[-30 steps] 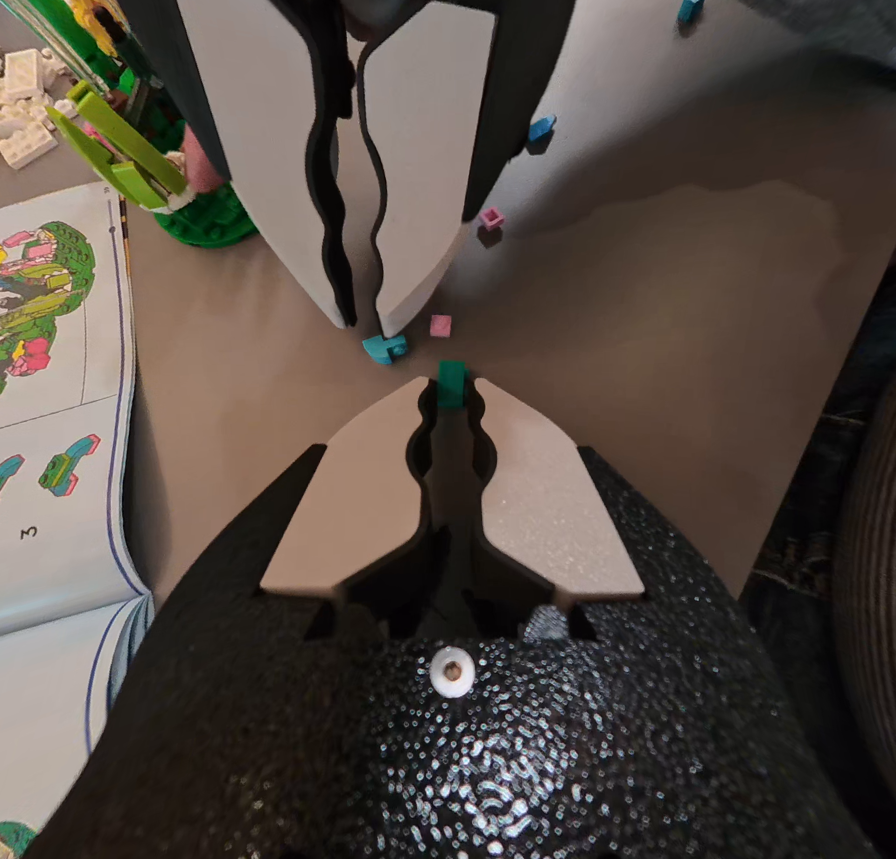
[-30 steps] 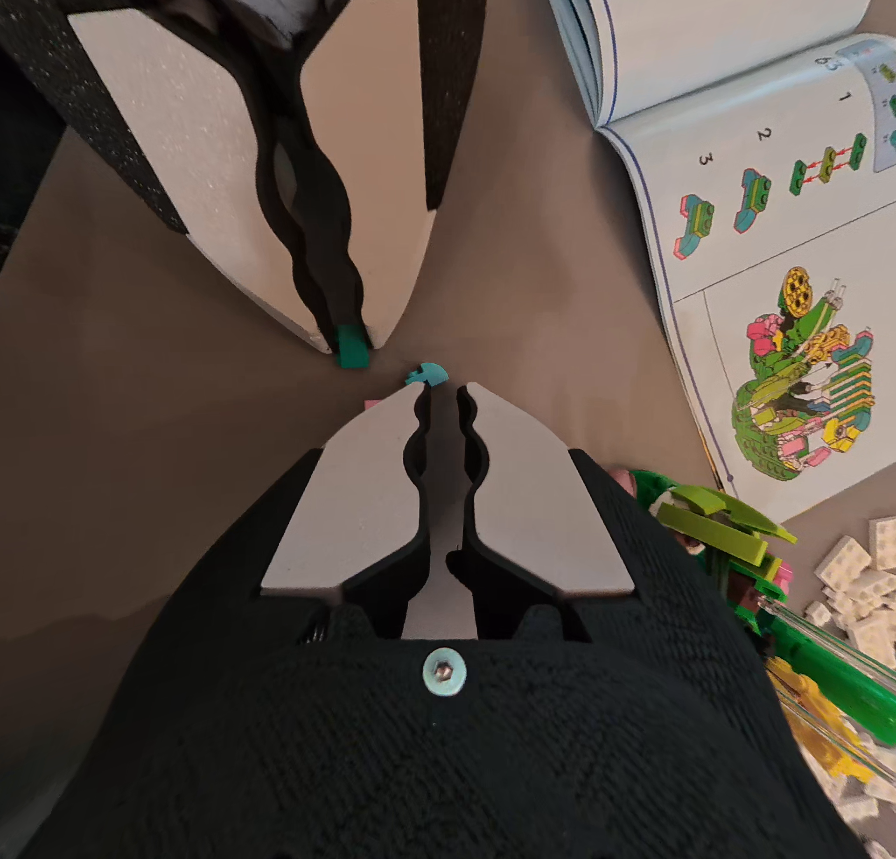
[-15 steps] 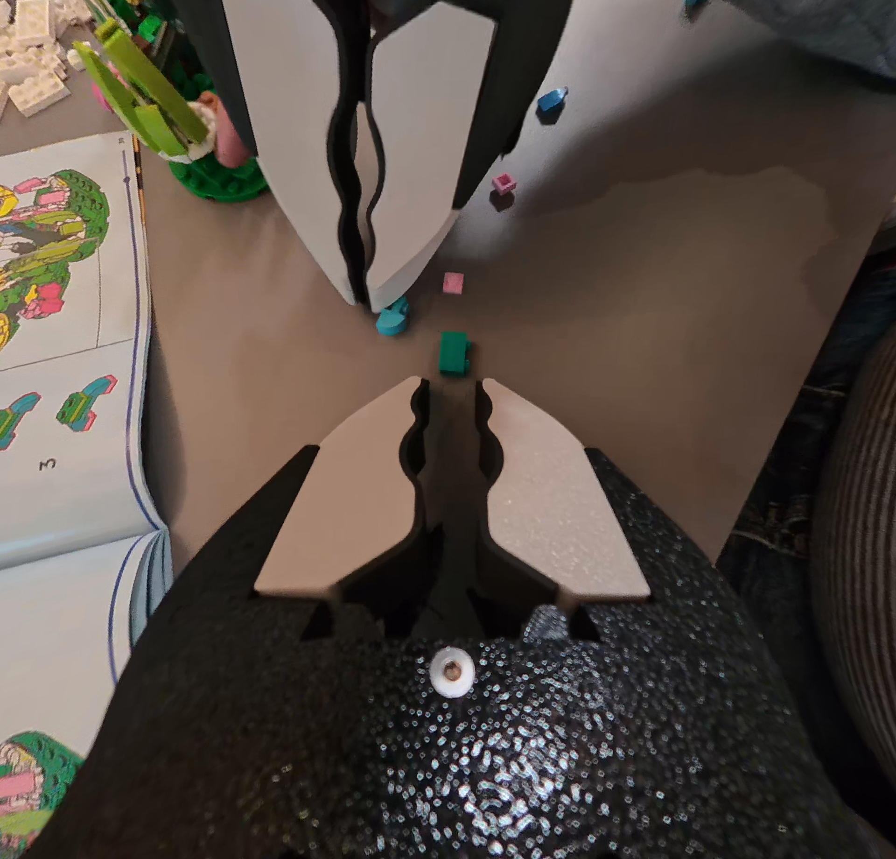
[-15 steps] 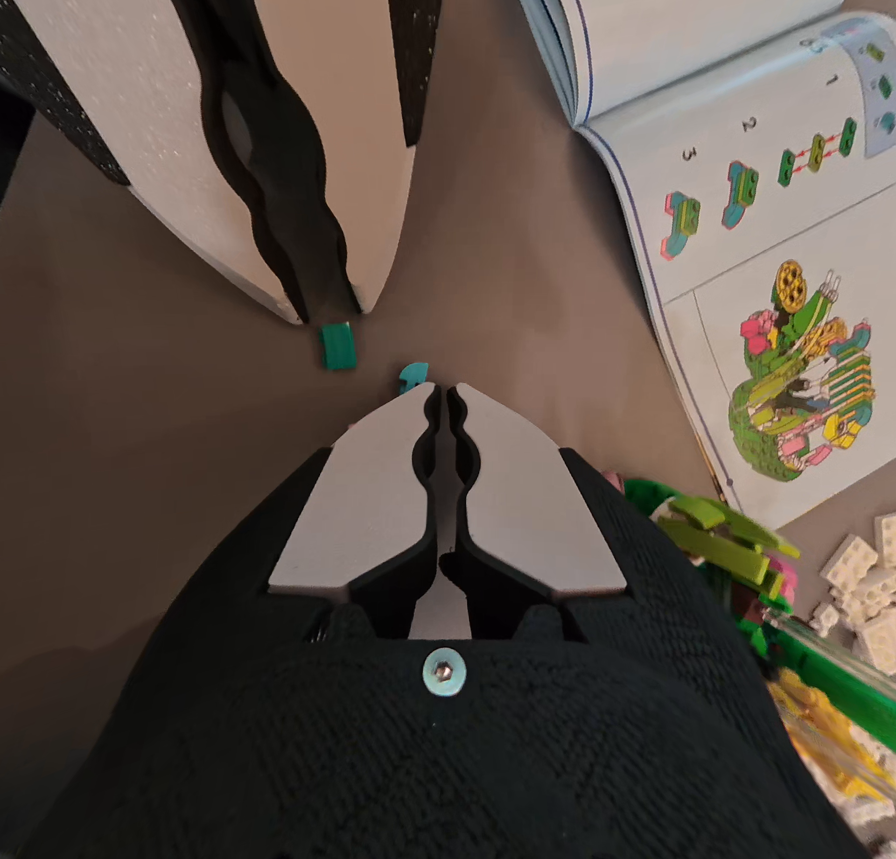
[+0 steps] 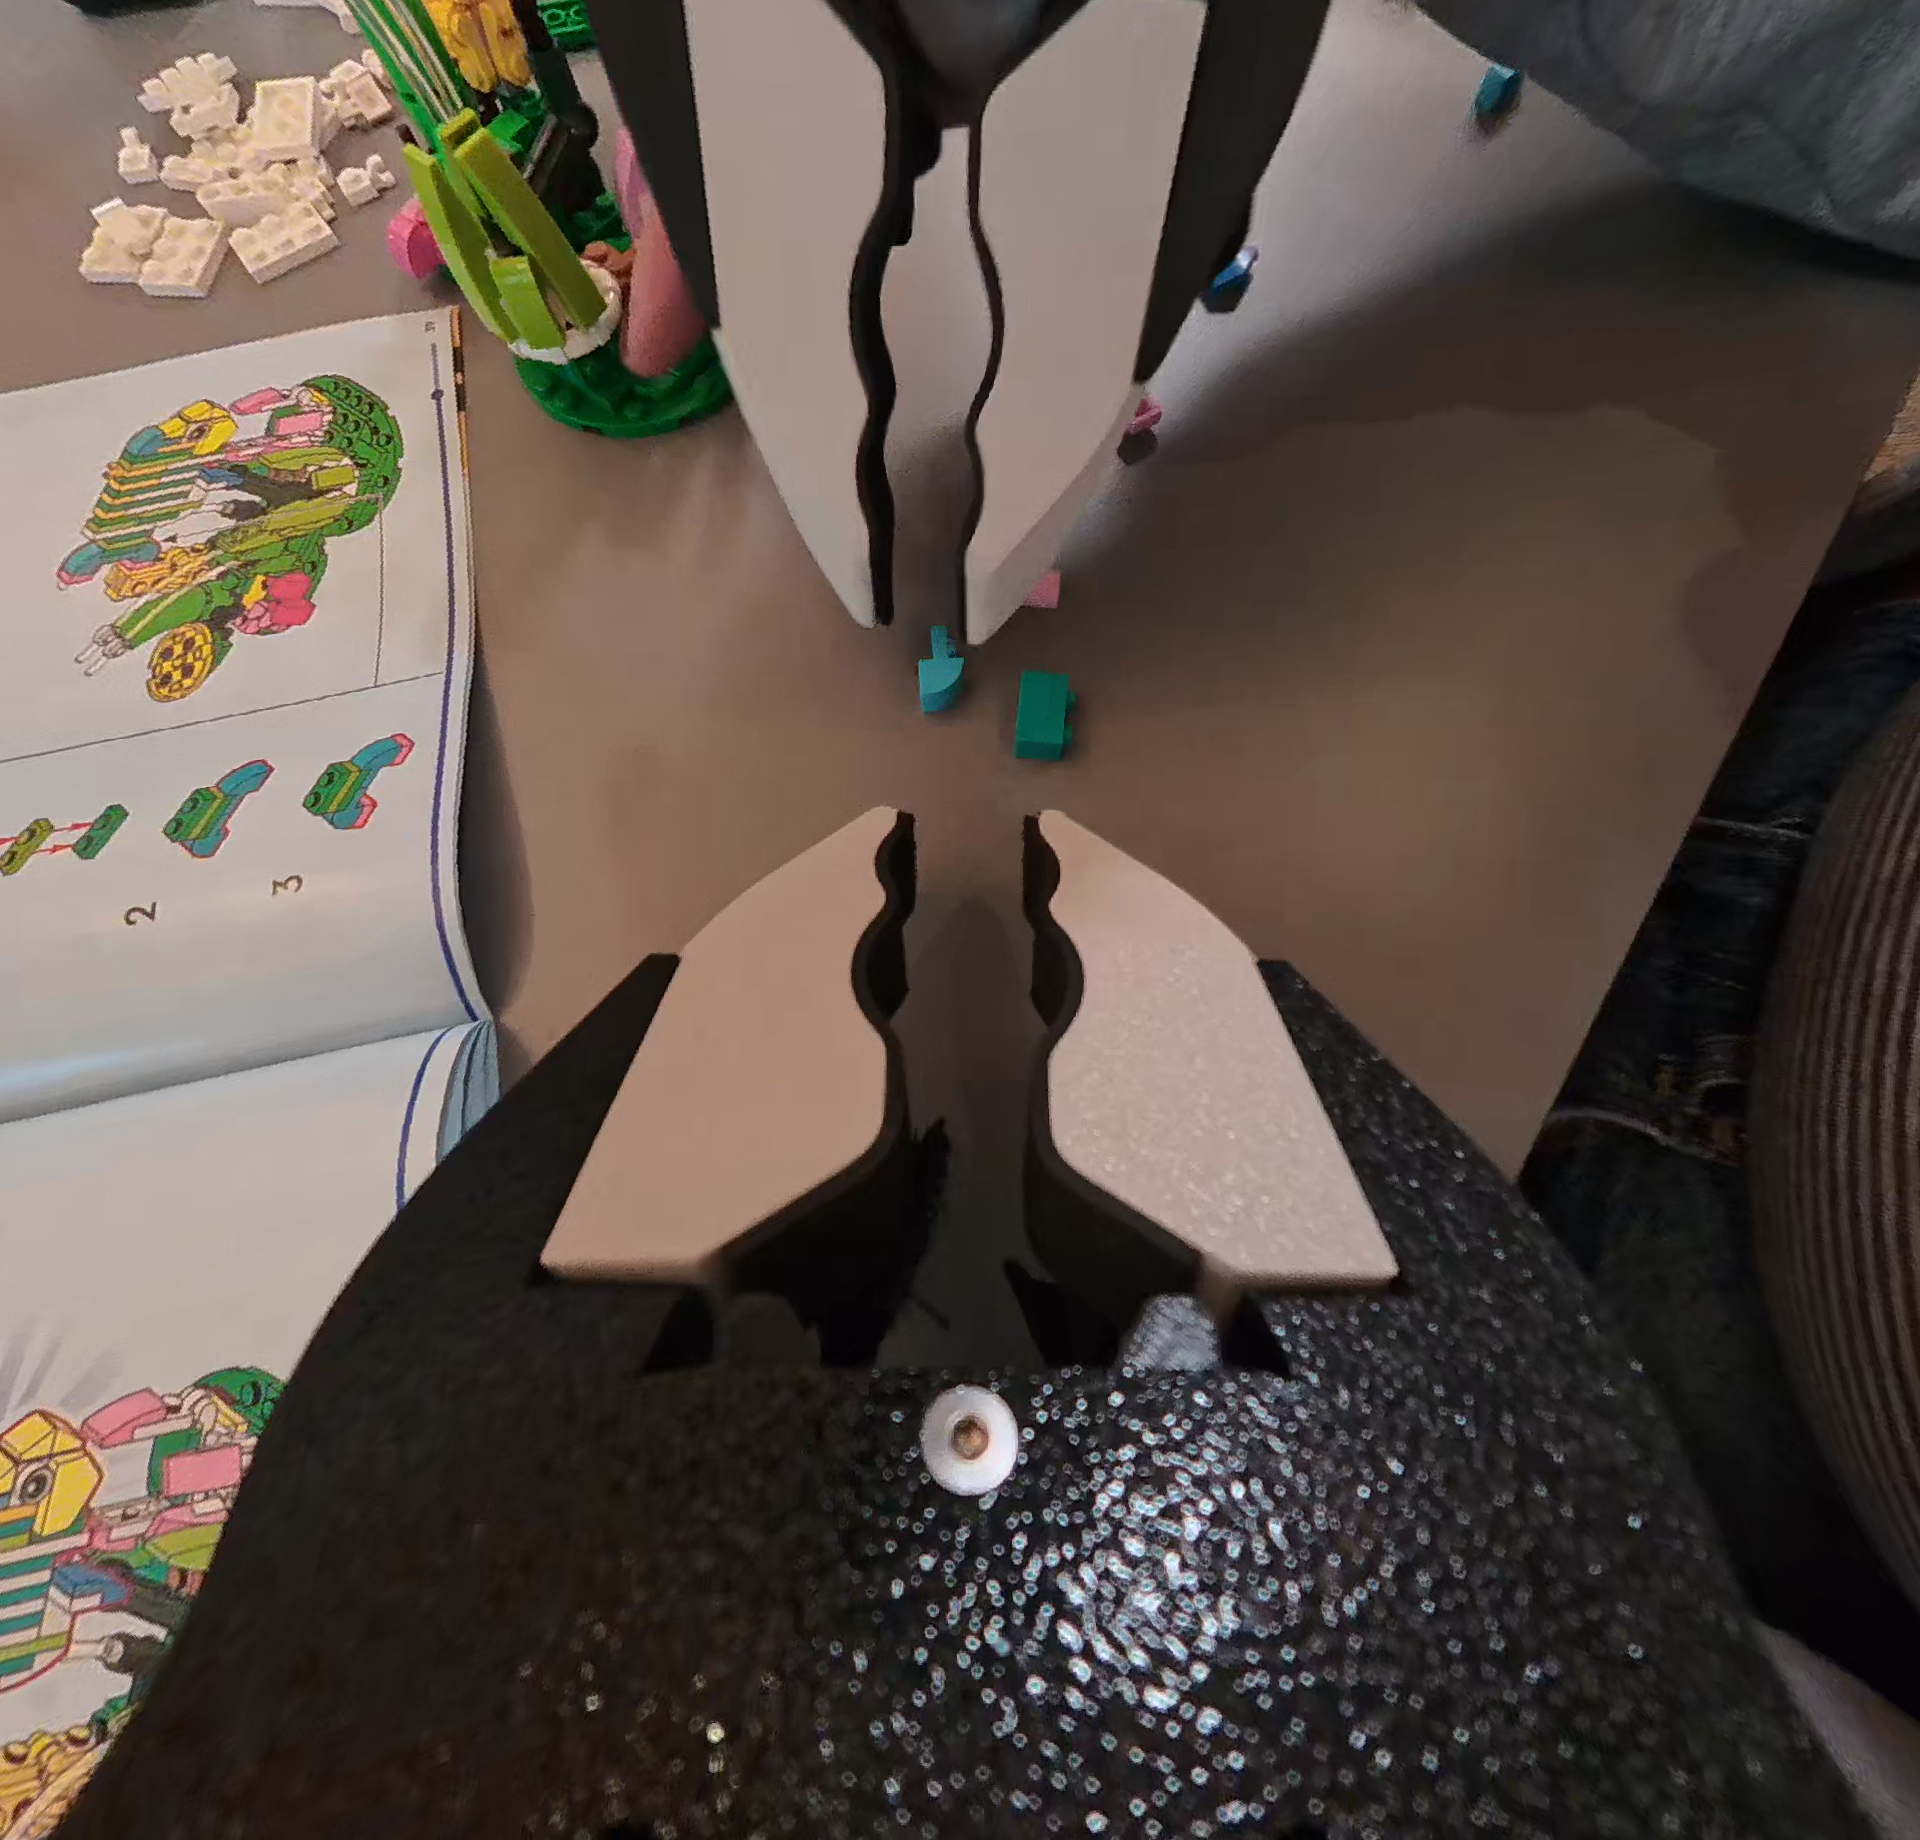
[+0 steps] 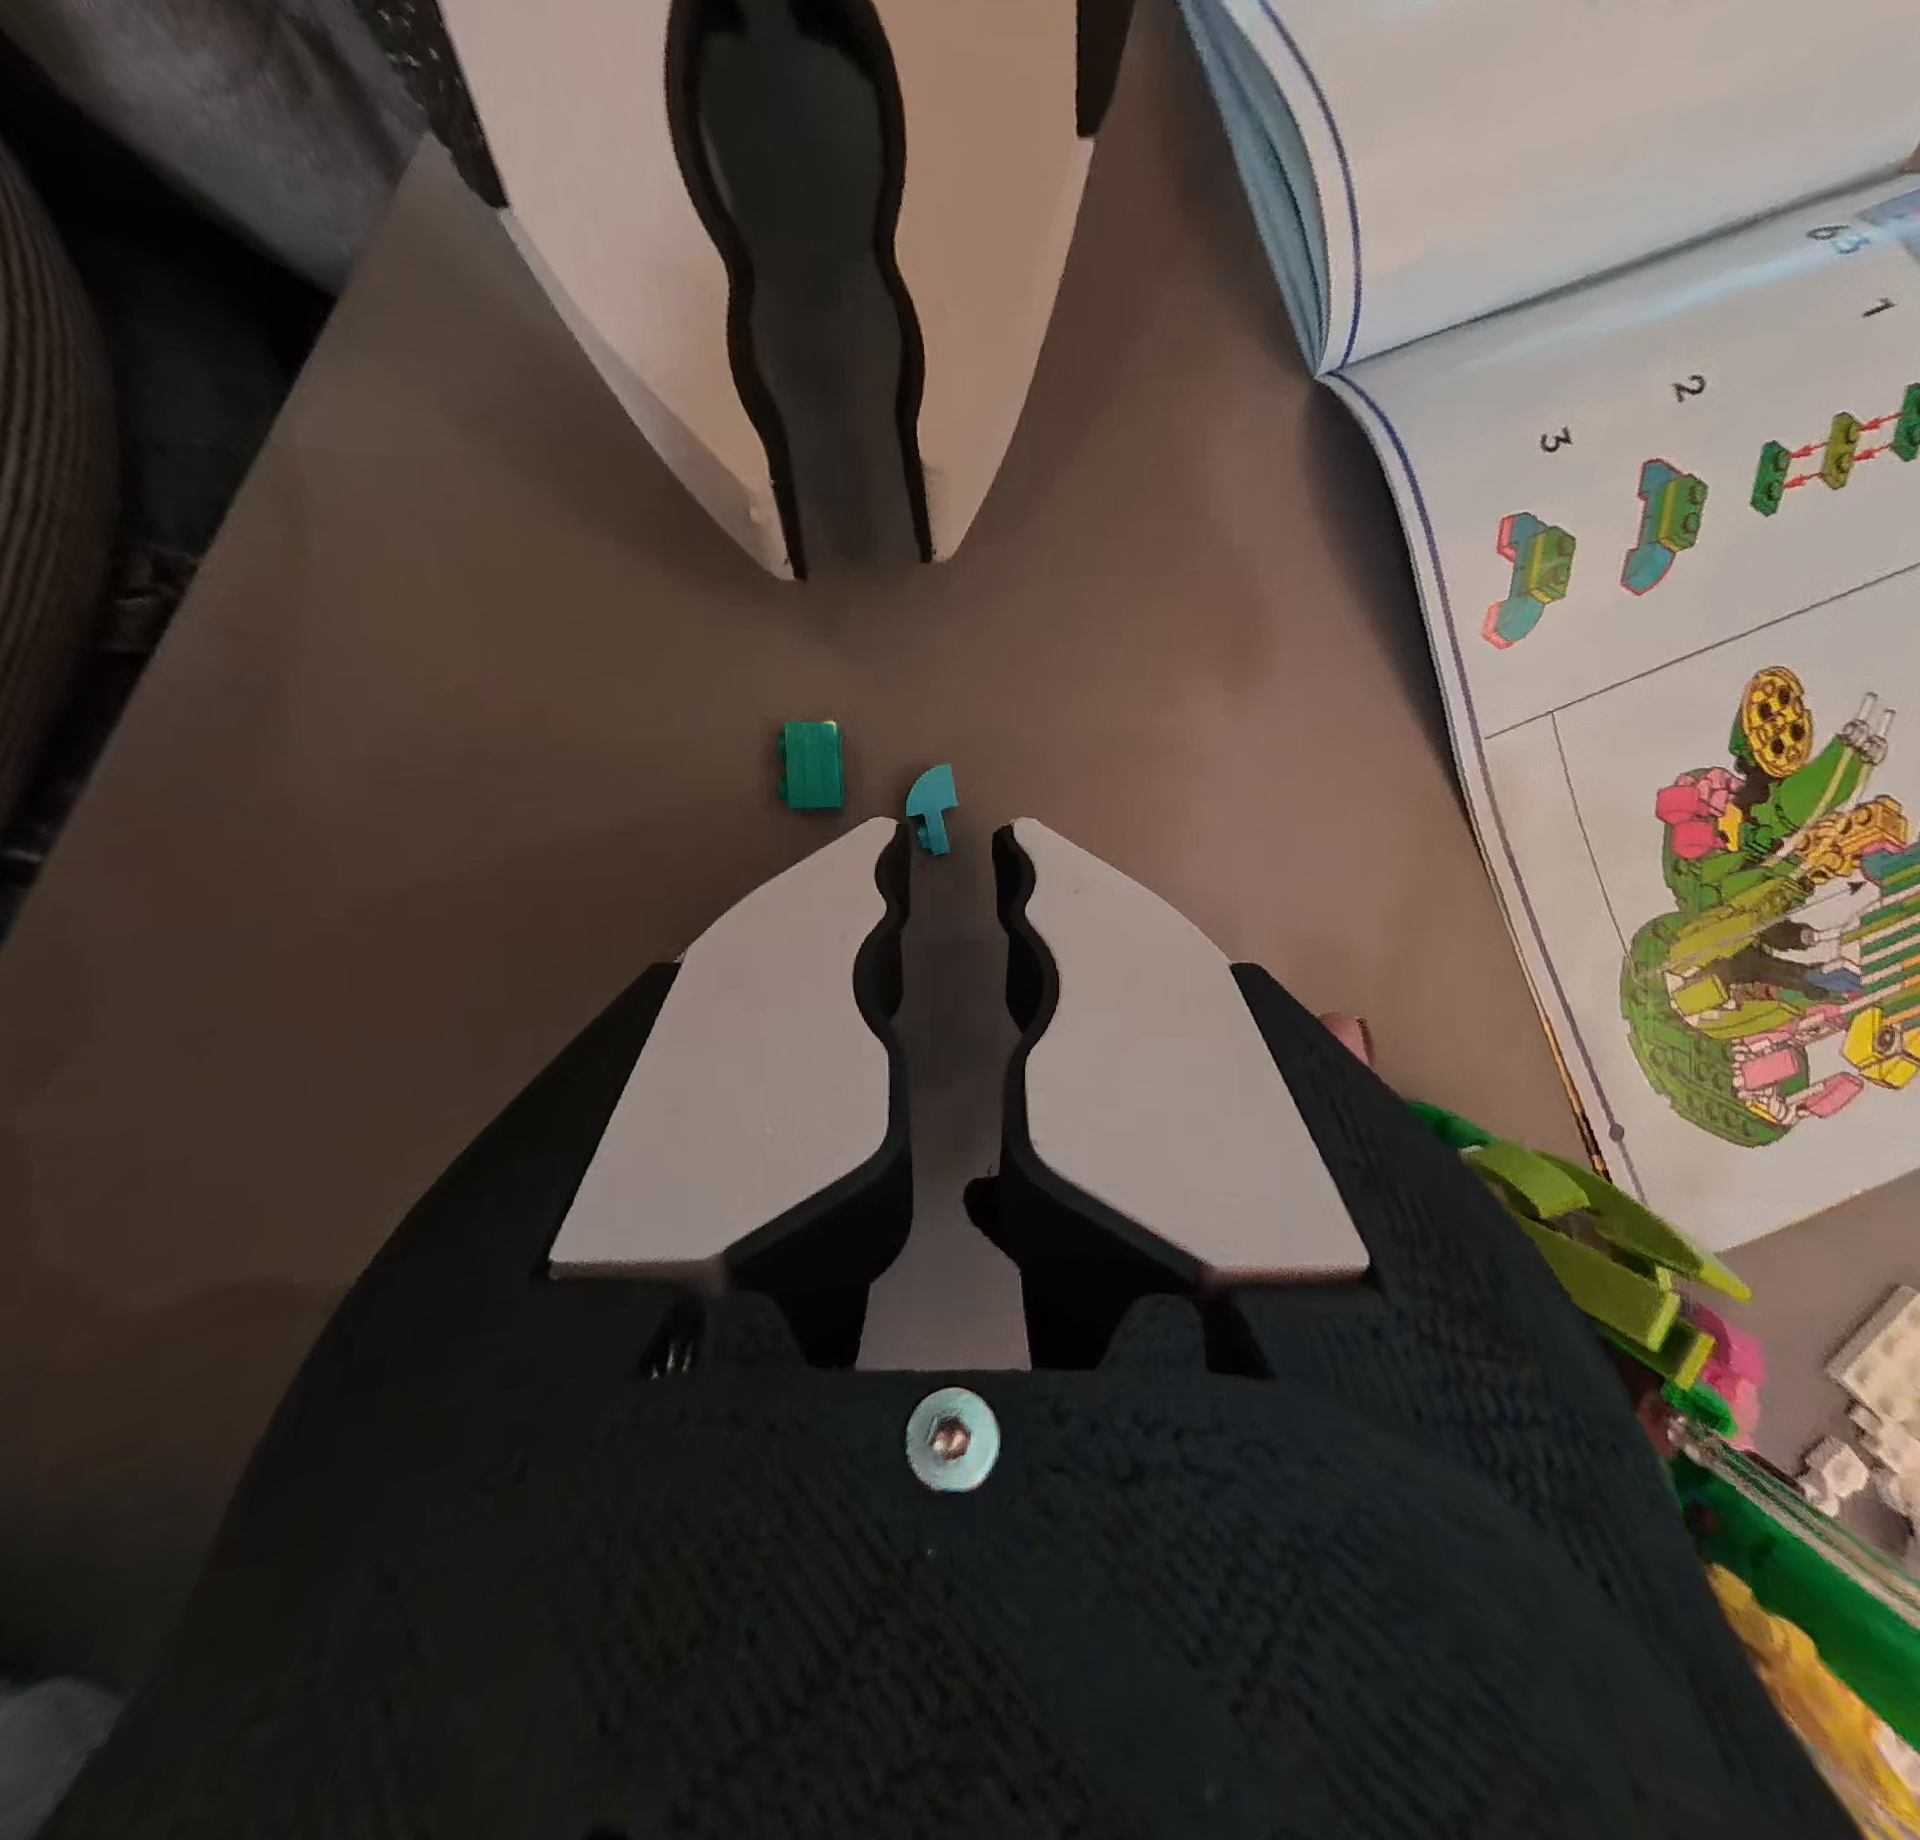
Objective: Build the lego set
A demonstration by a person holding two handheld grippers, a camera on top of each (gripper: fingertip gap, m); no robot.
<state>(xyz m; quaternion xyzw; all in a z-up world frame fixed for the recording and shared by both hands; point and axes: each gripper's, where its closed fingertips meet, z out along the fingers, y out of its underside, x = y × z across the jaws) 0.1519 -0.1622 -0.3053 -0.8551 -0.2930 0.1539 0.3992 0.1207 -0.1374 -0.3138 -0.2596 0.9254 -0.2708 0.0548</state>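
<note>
The little green brick [image 5: 1042, 716] and the teal curved piece [image 5: 940, 675] sit loose on the table [image 5: 1351, 751], just beside each other and not joined yet. The right gripper [image 6: 945, 832] has its jaws apart around the teal piece's end, maybe touching it, hard to tell. The left gripper [image 5: 968, 820] is released and empty, near the green brick. The plant model [image 5: 540, 232] is partly built; the open booklet [image 5: 229, 647] and white pieces [image 5: 218, 211] suggest plenty is left.

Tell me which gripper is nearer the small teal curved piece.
Right. The right gripper has the teal curved piece at its open fingertips; the left gripper sits farther back across the table, also open, nearer the green brick.
</note>
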